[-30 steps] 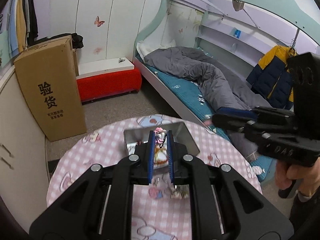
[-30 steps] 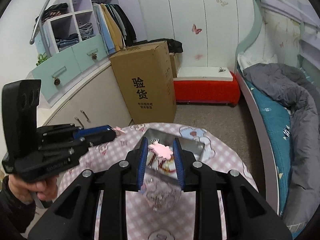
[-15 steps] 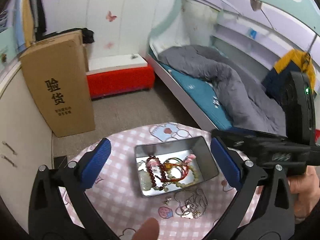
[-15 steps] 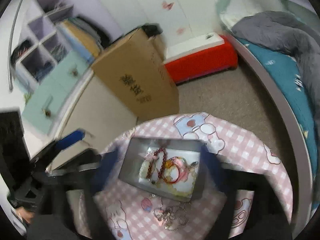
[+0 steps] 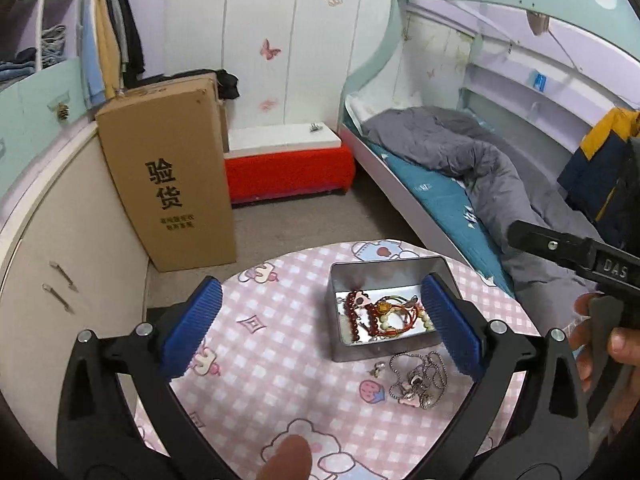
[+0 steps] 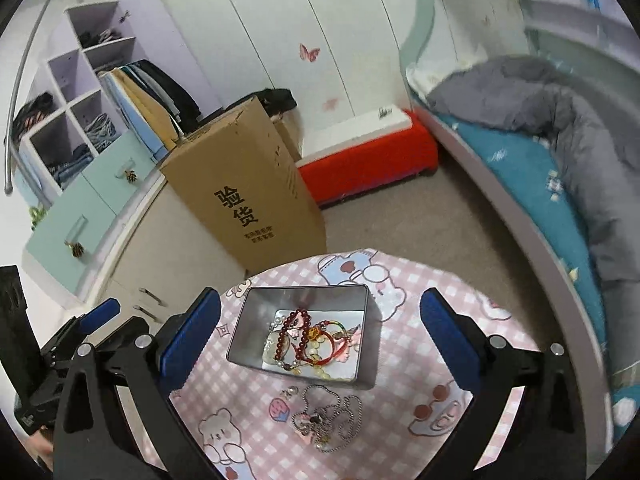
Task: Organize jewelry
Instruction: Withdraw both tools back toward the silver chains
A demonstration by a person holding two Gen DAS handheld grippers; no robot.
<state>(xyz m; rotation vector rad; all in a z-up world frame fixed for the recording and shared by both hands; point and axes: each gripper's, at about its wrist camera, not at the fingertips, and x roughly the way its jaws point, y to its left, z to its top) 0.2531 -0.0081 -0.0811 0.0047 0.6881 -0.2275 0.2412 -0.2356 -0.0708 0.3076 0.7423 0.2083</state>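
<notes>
A silver metal tin (image 5: 436,268) (image 6: 372,360) sits on a round table with a pink checked cloth (image 5: 280,360) (image 6: 404,404). Inside lie a dark red bead bracelet (image 5: 354,312) (image 6: 294,320), red cord bracelets (image 6: 332,344) and pale beads. A silver chain necklace with a pink pendant (image 5: 418,380) (image 6: 328,420) and a small earring (image 5: 378,367) (image 6: 290,392) lie on the cloth in front of the tin. My left gripper (image 5: 320,328) is open and empty above the table. My right gripper (image 6: 320,336) is open and empty above the tin.
A tall cardboard box (image 5: 168,184) (image 6: 248,196) stands on the floor behind the table beside a cupboard (image 5: 60,260). A red bench (image 5: 288,168) and a bed with a grey duvet (image 5: 480,168) lie beyond. The other gripper shows at the right (image 5: 580,256) and at the left (image 6: 60,344).
Both grippers have opened wide and let their jewelry drop into the tin. The views have pulled back and upward from the tin.
</notes>
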